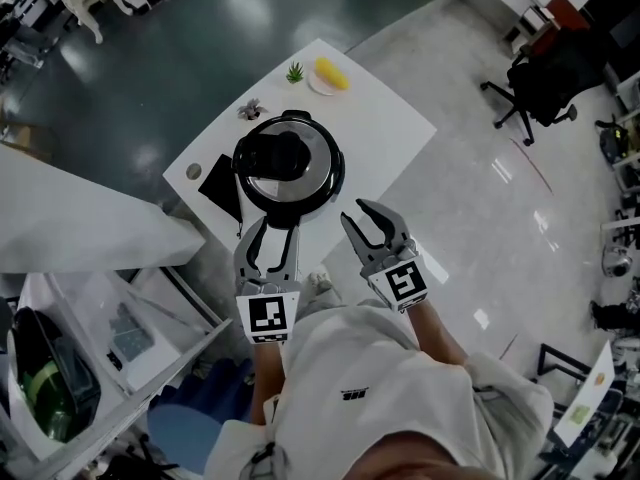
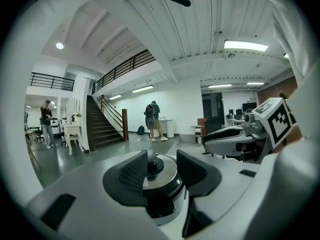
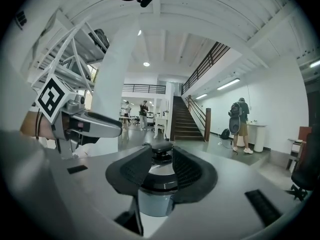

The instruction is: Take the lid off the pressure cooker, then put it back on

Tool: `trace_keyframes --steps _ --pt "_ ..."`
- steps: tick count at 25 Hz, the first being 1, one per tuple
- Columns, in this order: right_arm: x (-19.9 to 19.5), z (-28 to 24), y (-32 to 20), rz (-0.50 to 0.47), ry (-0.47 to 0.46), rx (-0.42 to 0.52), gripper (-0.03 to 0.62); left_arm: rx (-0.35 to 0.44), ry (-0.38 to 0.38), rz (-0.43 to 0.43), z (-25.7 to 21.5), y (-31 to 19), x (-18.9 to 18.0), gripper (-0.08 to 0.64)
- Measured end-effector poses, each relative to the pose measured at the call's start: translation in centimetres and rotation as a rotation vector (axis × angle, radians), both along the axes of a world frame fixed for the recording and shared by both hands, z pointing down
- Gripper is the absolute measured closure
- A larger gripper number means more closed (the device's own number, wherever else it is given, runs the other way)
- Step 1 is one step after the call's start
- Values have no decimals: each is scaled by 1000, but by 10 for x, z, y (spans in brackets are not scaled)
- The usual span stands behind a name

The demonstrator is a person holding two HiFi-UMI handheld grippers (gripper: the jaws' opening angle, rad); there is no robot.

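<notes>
**Two hand-held grippers poised, empty, before a lidded pressure cooker on a white table**

The left gripper [image 1: 272, 230] has its jaws partly apart with nothing between the pads. The right gripper [image 1: 360, 218], beside it, also stands open in a V and grips nothing. Just ahead of both pairs of jaws sits the pressure cooker [image 1: 300, 204], with its steel lid [image 1: 312, 154] on. The black lid handle [image 1: 272, 154] shows through each gap. Beyond the cooker, at the far end of the table [image 1: 390, 118], are two small plants [image 1: 295, 72] and a plate [image 1: 322, 86] with something yellow on it.
</notes>
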State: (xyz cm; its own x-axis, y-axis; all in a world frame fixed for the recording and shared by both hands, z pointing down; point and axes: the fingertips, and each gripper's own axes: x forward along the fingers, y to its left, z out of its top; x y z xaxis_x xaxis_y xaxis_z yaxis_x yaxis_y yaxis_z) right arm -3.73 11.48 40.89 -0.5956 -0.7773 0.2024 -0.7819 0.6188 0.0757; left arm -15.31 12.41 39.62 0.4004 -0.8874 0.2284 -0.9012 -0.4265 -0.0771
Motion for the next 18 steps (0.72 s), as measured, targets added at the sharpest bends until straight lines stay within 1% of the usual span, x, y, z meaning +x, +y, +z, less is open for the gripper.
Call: trace_keyframes --steps 3,6,9,11,14,16,18 --pt "-2 2 -19 10 -7 -16 479 -19 -7 8 6 -19 -1 358" --pt "-2 10 -35 2 0 2 479 -49 -12 16 13 -36 -1 350" --pt "-4 15 -47 1 11 -27 479 -74 -20 20 18 -52 -1 341" --pt "-5 17 -54 -6 20 -29 477 -88 -24 22 21 -61 0 334" --pt "-5 19 -64 -6 24 -64 477 -113 -27 24 25 -73 3 324" --pt "-5 20 -72 -19 24 -66 477 -129 -29 21 27 -82 5 317" --pt "-5 21 -80 -30 25 -91 477 -147 -32 14 31 -90 7 307"
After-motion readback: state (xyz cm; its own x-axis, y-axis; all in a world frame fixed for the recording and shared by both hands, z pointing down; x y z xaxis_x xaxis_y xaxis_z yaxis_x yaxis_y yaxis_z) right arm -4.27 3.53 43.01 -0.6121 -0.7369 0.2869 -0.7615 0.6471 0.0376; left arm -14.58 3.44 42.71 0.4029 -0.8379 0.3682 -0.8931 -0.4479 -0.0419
